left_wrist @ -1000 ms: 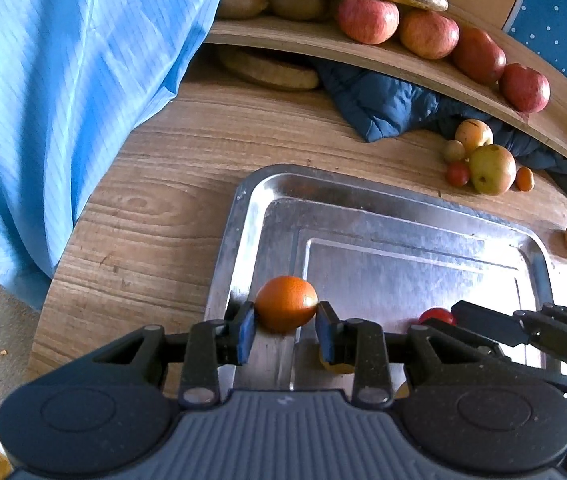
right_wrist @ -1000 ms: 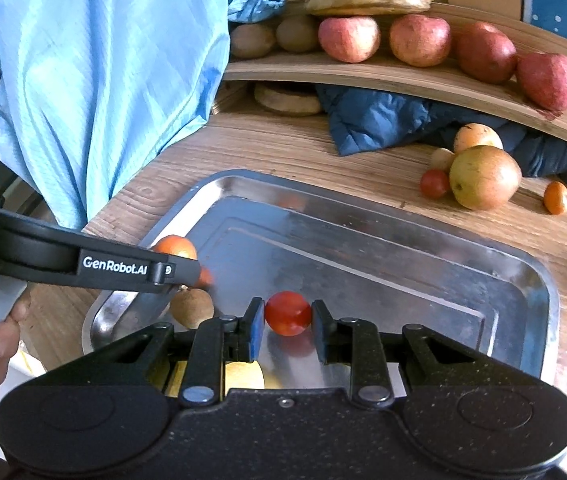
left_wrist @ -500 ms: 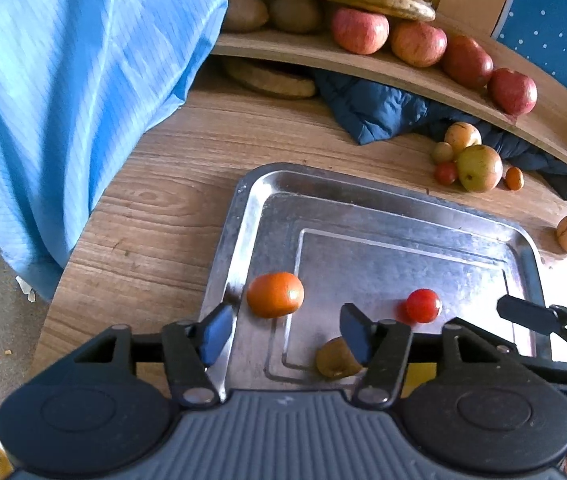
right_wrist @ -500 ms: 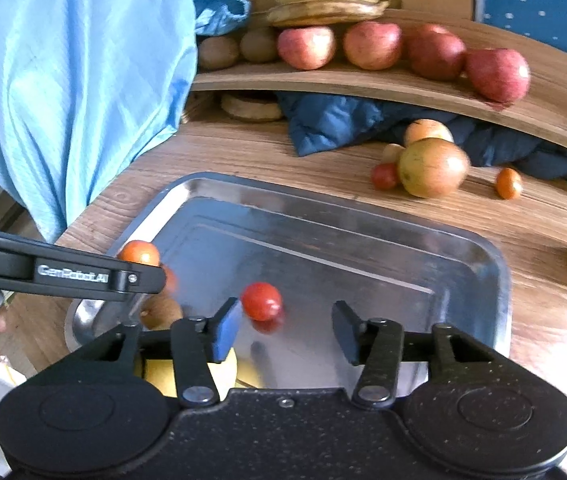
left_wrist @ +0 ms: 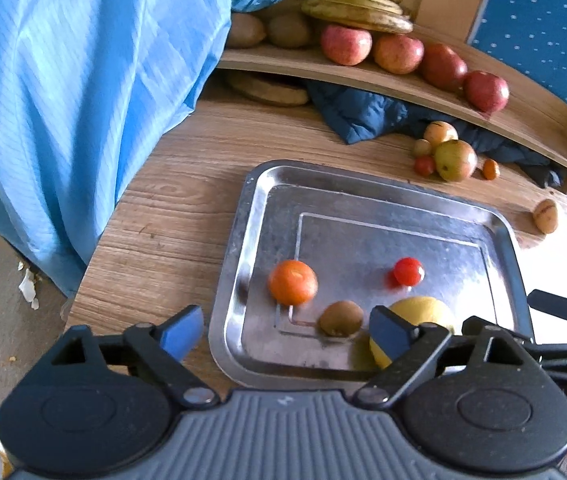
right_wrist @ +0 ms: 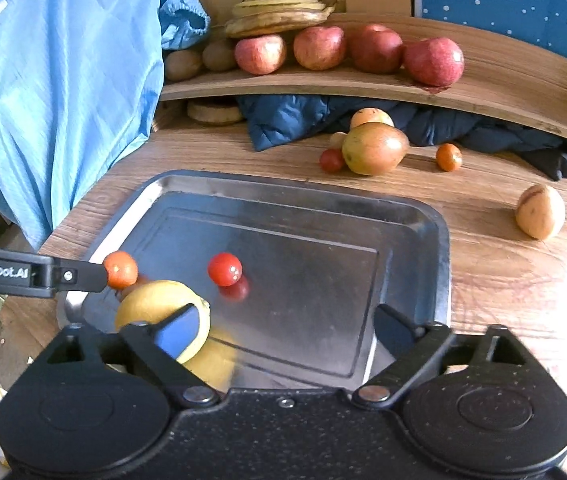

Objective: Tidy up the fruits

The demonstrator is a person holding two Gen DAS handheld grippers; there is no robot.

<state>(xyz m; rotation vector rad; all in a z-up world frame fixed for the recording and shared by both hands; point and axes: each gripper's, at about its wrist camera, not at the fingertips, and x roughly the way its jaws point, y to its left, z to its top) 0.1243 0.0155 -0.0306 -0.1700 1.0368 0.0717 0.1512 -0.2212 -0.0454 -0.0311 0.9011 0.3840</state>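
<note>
A steel tray (left_wrist: 363,184) lies on the wooden table and also shows in the right wrist view (right_wrist: 283,188). In it lie an orange (left_wrist: 293,281), a red cherry tomato (left_wrist: 407,271), a brown kiwi (left_wrist: 341,317) and a yellow lemon (left_wrist: 423,312). The right wrist view shows the orange (right_wrist: 121,269), tomato (right_wrist: 224,269) and lemon (right_wrist: 155,308). My left gripper (left_wrist: 283,330) is open and empty above the tray's near edge. My right gripper (right_wrist: 287,326) is open and empty over the tray's near side.
Loose fruits sit beyond the tray: a green-red apple (right_wrist: 373,148), a small tomato (right_wrist: 331,160), a tiny orange (right_wrist: 448,157) and a potato (right_wrist: 539,216). A shelf (right_wrist: 363,84) holds apples, kiwis and bananas. Blue cloth (left_wrist: 83,80) hangs at left.
Both grippers opened, released the orange and the cherry tomato into the tray, and pulled back and up. The fruits now rest on the tray.
</note>
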